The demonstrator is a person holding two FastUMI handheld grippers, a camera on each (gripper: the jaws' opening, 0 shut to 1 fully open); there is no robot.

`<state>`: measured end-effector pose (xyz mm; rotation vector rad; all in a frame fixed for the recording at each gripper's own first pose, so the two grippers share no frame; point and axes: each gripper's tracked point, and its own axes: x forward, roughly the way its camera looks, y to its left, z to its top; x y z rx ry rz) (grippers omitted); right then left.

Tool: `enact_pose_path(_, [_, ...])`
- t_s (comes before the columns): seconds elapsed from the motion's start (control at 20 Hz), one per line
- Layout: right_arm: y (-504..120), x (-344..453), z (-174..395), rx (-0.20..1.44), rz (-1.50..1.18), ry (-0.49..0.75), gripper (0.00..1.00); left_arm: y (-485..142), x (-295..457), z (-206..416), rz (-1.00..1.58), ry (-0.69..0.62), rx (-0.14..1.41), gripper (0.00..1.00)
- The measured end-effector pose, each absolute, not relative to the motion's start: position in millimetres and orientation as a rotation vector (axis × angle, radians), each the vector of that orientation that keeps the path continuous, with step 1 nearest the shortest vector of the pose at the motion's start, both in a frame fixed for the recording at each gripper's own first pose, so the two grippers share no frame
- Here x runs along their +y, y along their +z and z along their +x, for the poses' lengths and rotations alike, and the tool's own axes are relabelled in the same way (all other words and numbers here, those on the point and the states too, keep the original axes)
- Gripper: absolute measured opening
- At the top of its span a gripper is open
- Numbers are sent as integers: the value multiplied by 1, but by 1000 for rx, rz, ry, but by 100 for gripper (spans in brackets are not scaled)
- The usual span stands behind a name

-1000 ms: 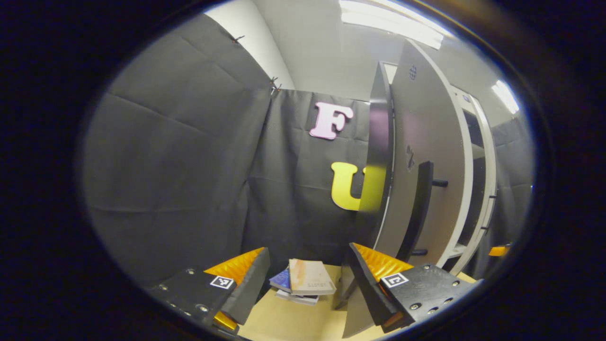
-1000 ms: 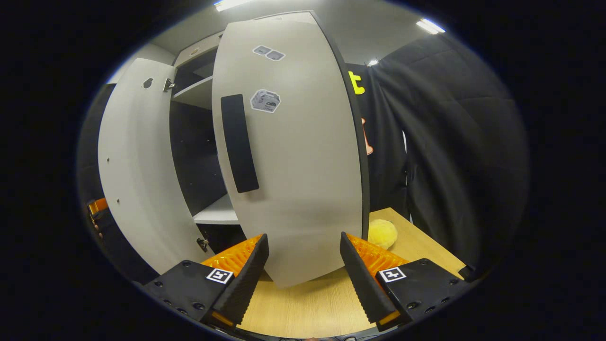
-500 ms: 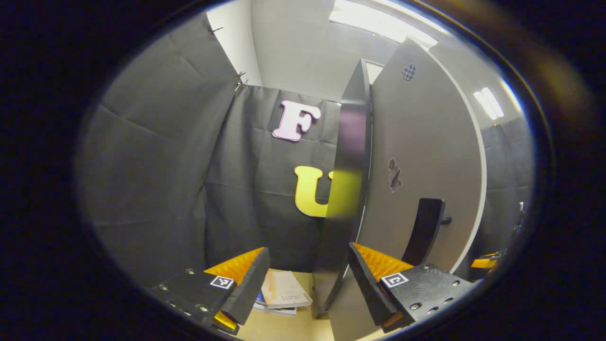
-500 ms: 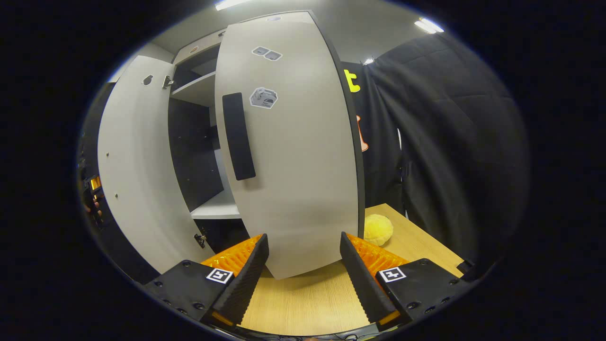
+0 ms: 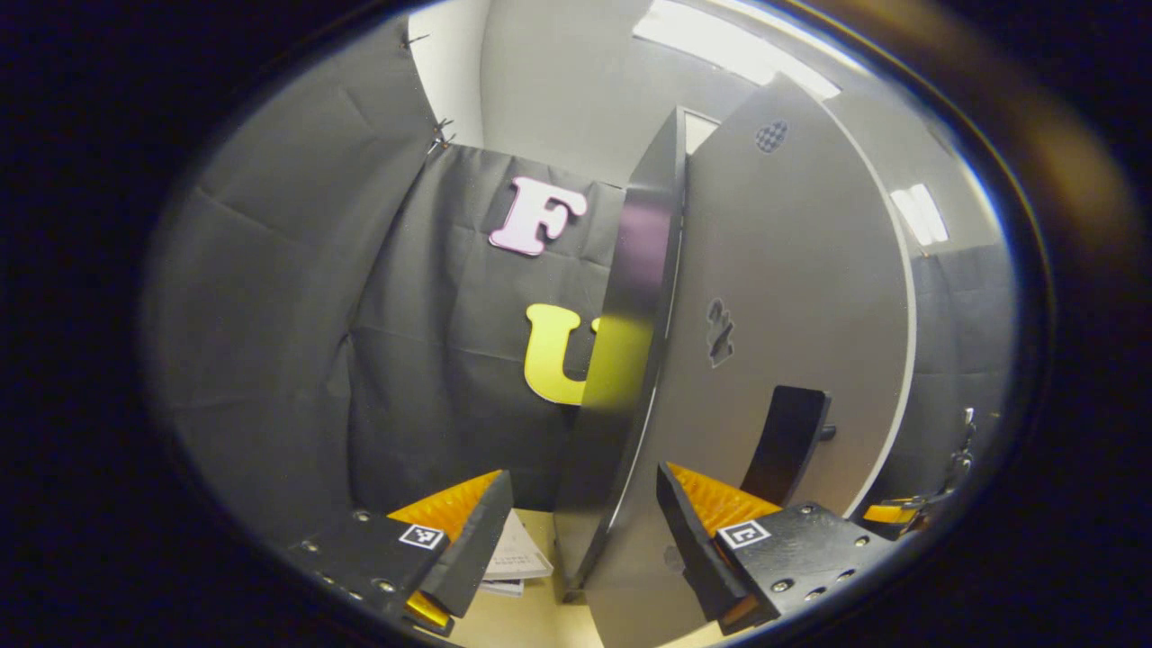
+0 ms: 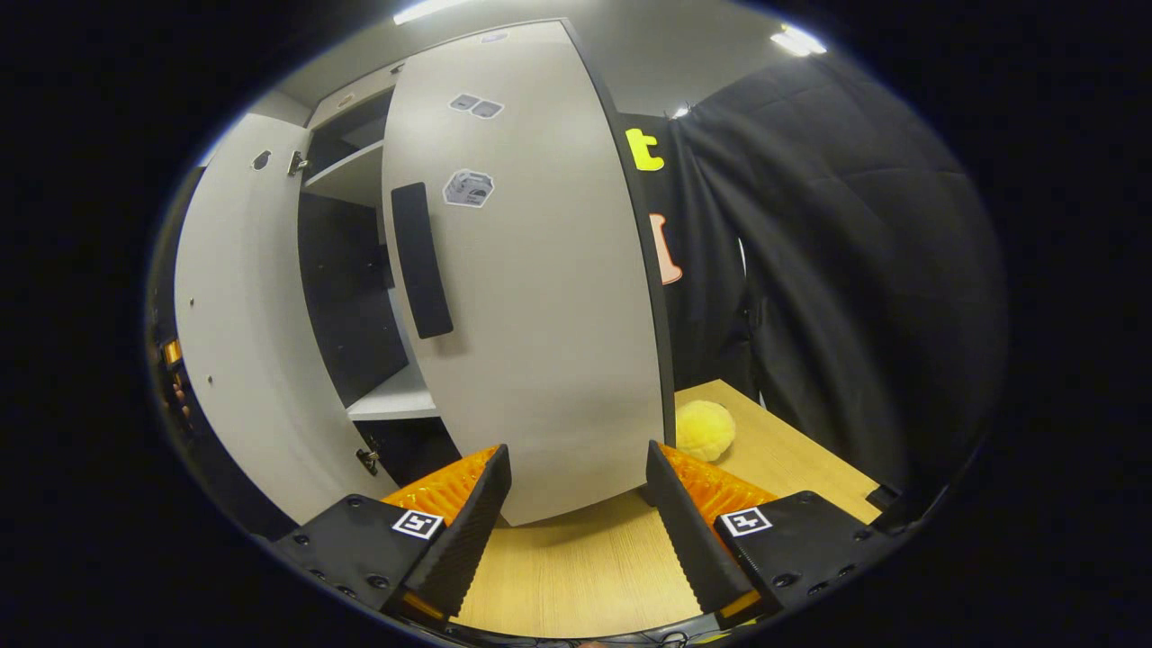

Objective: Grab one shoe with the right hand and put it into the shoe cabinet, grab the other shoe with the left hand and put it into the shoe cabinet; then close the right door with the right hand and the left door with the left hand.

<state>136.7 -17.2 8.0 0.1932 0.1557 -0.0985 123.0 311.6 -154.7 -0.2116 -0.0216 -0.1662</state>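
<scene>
Two doors of the shoe cabinet (image 6: 355,171) stand ajar; the right door (image 6: 540,297), pale with a dark upright handle (image 6: 420,259), swings out over the wooden table (image 6: 576,576), its lower edge just ahead of the right gripper (image 6: 576,513), whose fingers are spread with nothing between them; the left door (image 6: 243,324) hangs open beside it, pale shelves and dark compartments showing in the gap between the two — whether the shoes lie inside I cannot tell. In the left gripper view the left door (image 5: 774,342) is seen from outside, its dark edge running down between the spread fingers of the left gripper (image 5: 580,531), which pinch nothing; its handle (image 5: 783,441) sits just above the right-hand finger (image 5: 688,540); books (image 5: 513,562) lie on the table behind the other finger. Smallest — a yellow fuzzy ball (image 6: 704,430) on the table, just beyond the right door's edge.
</scene>
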Motion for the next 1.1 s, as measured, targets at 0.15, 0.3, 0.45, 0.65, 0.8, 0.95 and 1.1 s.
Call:
enact_pose_path(0.15, [8,-17,137,146,199,-100,96,-155,297,123,-192,-163,-8,93])
enact_pose_path(0.3, [6,-17,138,156,195,-106,96,-156,274,123,-202,-182,9,94])
enact_pose_path(0.45, [3,-20,141,160,186,-118,96,-151,257,123,-168,-176,1,94])
enact_pose_path(0.65, [5,-19,143,158,186,-145,96,-152,244,122,-175,-147,11,99])
enact_pose_path(0.8, [5,-20,142,163,194,-145,96,-148,229,124,-139,-146,4,94])
enact_pose_path(0.95, [5,-22,143,159,183,-144,96,-144,209,130,-91,-155,12,99])
enact_pose_path(1.1, [6,-24,144,156,189,-144,96,-146,184,138,-89,-153,15,99])
